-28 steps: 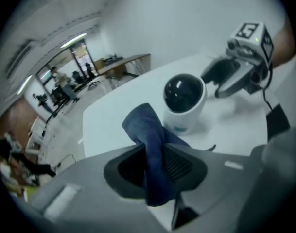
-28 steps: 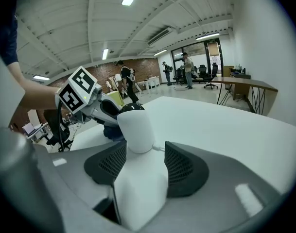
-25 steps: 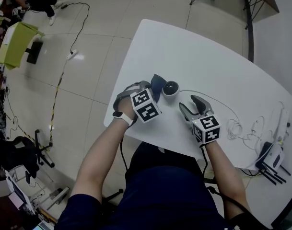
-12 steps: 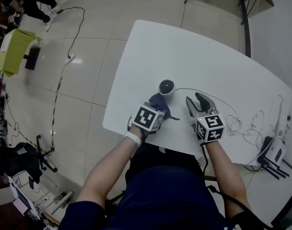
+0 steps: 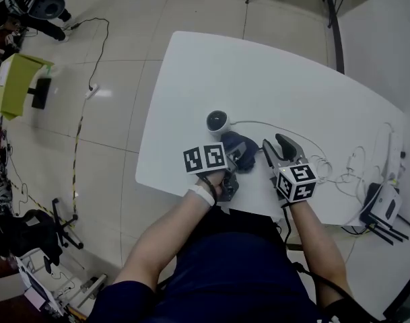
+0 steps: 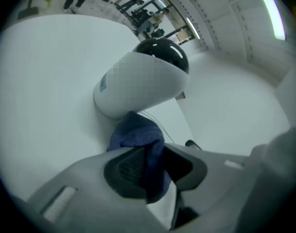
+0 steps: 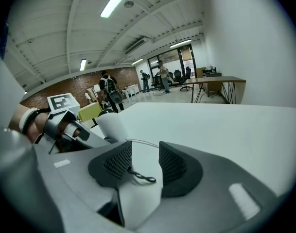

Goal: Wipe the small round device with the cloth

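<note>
The small round device (image 5: 217, 122) is white with a black dome top and stands near the table's left edge. In the left gripper view the device (image 6: 138, 84) fills the space just ahead. My left gripper (image 5: 233, 157) is shut on a dark blue cloth (image 5: 240, 148). The cloth (image 6: 140, 140) bunches between the pads, its front fold against the device's base. My right gripper (image 5: 275, 143) rests on the table to the right of the cloth. Its jaws stand apart, with bare table and a thin dark cord (image 7: 140, 176) between them. The device (image 7: 111, 124) lies ahead-left of it.
A thin white cable (image 5: 279, 128) runs from the device across the white table (image 5: 272, 73) to loose coils (image 5: 339, 173) and a white box with antennas (image 5: 383, 210) at the right edge. The table's near edge (image 5: 184, 187) lies under my left wrist. People stand far off in the room.
My left gripper has carried the cloth from the device's left side round to its near right side. The right gripper's jaws have narrowed and it has barely moved.
</note>
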Demonstrator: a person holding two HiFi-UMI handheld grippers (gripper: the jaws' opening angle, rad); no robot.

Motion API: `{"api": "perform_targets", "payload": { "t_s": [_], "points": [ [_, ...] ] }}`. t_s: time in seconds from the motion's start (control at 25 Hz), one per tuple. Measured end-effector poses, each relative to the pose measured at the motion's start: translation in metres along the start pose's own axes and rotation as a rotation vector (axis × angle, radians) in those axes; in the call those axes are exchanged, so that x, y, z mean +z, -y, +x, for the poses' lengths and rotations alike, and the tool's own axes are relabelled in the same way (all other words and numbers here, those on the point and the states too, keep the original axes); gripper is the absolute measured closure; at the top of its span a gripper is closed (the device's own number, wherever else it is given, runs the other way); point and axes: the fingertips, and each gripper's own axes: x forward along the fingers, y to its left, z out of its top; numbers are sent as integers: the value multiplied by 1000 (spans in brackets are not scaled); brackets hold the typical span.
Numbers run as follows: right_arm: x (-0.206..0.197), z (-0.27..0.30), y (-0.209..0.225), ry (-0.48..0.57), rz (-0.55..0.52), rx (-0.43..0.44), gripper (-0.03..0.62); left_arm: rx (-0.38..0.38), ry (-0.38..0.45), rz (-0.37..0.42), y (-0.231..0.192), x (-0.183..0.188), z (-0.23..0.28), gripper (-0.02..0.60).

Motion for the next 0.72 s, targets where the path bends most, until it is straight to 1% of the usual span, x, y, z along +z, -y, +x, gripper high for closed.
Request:
{"api": "perform_targets", "payload": {
  "t_s": [0.08,0.12,0.28,0.4,0.52,0.72],
  "points": [
    [-2,-5,4,-1,3,-6,414,-26,35,-58,3,7,5,481],
    [-2,-7,7,-1,4,-9,414,-36,45,-71,5,10,8,480],
    [-3,-14,14,-1,3,-21,416,-55,79,-87,14,17,19,480],
    [-2,-20,18,3,0,-30,416,-55,111,-103,18,23,26,480],
    [-1,-25,22,8,0,-40,416,-47,127,-92,22,29,30,480],
    [-1,-30,29,13,4,-58,418,-28,116,-50,23,28,31,480]
  ]
}}
